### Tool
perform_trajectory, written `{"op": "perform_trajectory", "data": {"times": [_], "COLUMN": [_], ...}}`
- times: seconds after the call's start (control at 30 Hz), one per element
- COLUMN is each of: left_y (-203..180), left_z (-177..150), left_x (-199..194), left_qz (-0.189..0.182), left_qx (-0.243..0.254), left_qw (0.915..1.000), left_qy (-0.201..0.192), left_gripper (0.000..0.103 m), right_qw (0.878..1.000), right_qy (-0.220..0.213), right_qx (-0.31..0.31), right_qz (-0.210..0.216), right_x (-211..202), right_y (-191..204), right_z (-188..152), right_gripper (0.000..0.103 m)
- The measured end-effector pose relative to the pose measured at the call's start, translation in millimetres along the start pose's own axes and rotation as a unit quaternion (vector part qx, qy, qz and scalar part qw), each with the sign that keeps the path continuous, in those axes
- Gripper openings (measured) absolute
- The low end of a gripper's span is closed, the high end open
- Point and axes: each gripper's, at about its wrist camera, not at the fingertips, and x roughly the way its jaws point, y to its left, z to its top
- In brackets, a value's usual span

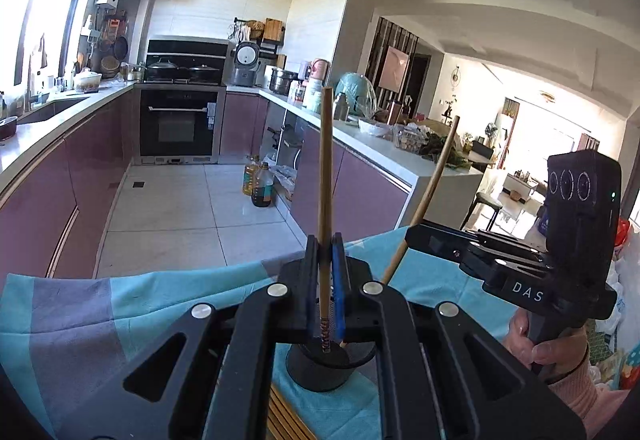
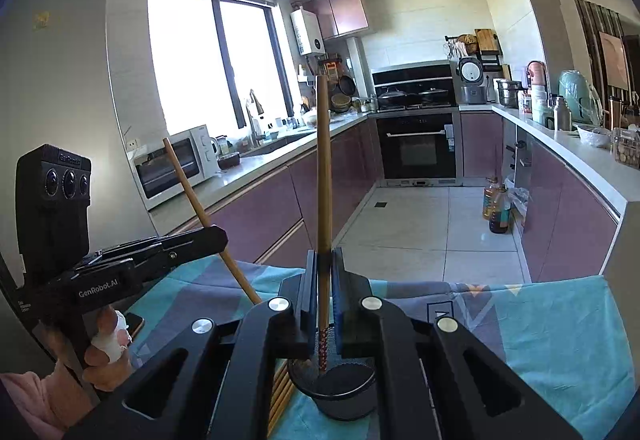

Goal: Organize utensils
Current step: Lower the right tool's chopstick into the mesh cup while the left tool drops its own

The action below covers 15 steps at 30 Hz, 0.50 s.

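Over the blue cloth [image 1: 132,304] and black holder [image 2: 340,392], your left gripper [image 1: 325,280] and right gripper [image 2: 325,292] each pinch a chopstick [image 1: 325,176] upright, another chopstick [image 2: 323,168] tip inside the holder

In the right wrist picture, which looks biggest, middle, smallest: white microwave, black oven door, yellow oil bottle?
1. Black oven door and white microwave: look alike, and the microwave is nearer, so no ranking.
2. Yellow oil bottle: smallest.
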Motion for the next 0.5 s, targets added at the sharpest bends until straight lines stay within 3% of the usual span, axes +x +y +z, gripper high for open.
{"op": "perform_trajectory", "data": {"times": [0.27,0.5], "left_y": [1,16], "left_z": [-47,-58], "left_x": [69,97], "left_qz": [0.004,0.014], "left_qx": [-0.002,0.000], "left_qw": [0.9967,0.9950], "left_qy": [0.081,0.099], "left_gripper": [0.007,0.008], "right_qw": [0.996,0.992], "right_qy": [0.087,0.126], "right_qx": [-0.005,0.005], "right_qz": [-0.005,-0.012], "right_x": [36,61], "right_y": [-3,-9], "right_z": [-26,-33], "right_gripper": [0.006,0.006]}}
